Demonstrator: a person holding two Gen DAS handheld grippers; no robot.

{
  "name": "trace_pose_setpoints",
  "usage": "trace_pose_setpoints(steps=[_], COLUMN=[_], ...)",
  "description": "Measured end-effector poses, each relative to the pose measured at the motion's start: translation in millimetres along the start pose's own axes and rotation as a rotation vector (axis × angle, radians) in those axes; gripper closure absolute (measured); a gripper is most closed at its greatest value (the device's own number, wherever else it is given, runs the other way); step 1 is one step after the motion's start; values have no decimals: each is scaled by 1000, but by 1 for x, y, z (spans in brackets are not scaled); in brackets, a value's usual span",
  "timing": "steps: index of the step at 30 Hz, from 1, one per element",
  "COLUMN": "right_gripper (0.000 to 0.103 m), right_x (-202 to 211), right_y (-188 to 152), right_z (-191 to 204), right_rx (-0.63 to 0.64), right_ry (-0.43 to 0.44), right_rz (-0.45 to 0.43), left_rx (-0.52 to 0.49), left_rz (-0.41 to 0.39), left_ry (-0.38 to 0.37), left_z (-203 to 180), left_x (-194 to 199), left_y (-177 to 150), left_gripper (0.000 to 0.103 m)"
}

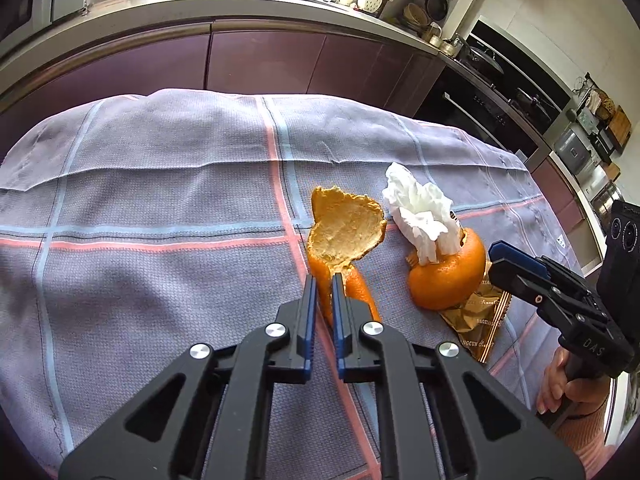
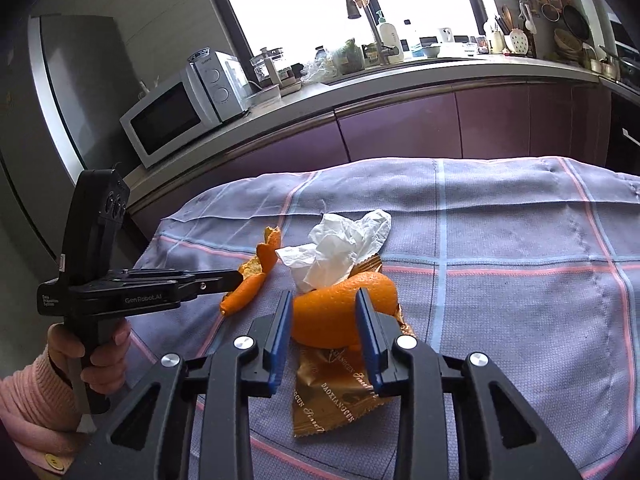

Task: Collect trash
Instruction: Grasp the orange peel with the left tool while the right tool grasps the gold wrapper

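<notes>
Left gripper (image 1: 325,280) is pinching down on the loose curled strip of orange peel (image 1: 344,240), blue pads nearly together with the thin rind sandwiched between them. It's lying on the purple-grey checked tablecloth (image 1: 160,200), just left of the rest of the trash. Peel like this is going to be super light and bendy, a bit waxy on the outside, and I'm guessing it tears if you yank it, so gripping the narrow tail where it is now seems fine.

Right gripper (image 2: 323,300) is sitting with its jaws apart on either side of the hollow orange peel cup (image 2: 340,308), not squeezing it as far as I can tell. That cup has a crumpled white tissue (image 2: 340,248) stuffed in it and is resting on a gold foil snack wrapper (image 2: 332,392). All soft, crushable stuff; the foil is probably slippery.

Nothing is really blocking anything, though the two grippers are working close together.
</notes>
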State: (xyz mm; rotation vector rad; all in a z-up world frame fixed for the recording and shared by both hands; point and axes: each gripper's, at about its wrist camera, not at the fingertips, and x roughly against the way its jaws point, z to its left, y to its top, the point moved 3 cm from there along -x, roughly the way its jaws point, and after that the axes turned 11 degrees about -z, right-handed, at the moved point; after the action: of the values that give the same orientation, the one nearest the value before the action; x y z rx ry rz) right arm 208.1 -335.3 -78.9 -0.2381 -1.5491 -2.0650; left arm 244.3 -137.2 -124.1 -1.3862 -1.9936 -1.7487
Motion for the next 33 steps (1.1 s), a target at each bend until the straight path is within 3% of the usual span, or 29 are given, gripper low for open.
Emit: trace_pose_setpoints(steps=[2,5,8,11,15,19,24,33], right_gripper=[72,62,59,59,69,94,100,101], right_x=[5,15,21,18,14,9,18,42], right_y=[0,-2,-11,-20,-22,-25,-21,1], right_z=[-8,-23,-39,-44,-37,-31,-24,5], right_rx=[-26,-61,-113,-156,-153,-153,-123,36], right_ry=[-20,-80,-109,-75,-50,-39,-70,-145], right_rz=[-14,-34,-16,28,49,65,12,-99], left_rx=[-9,-18,-26,-28,-24,-19,-16,-11], left_rz=[-2,-6,-12,-15,-19,-24,-41,-95], left_ry=[4,3,1,-4,-6,-4,-4,2], left_z=[-1,-2,-4,-5,-4,2,8,13], left_x=[2,6,9,12,17,24,38,68], left_y=[-1,-4,-5,-7,-10,-13,-18,-23], left_gripper=[95,95,95,95,95,95,95,95])
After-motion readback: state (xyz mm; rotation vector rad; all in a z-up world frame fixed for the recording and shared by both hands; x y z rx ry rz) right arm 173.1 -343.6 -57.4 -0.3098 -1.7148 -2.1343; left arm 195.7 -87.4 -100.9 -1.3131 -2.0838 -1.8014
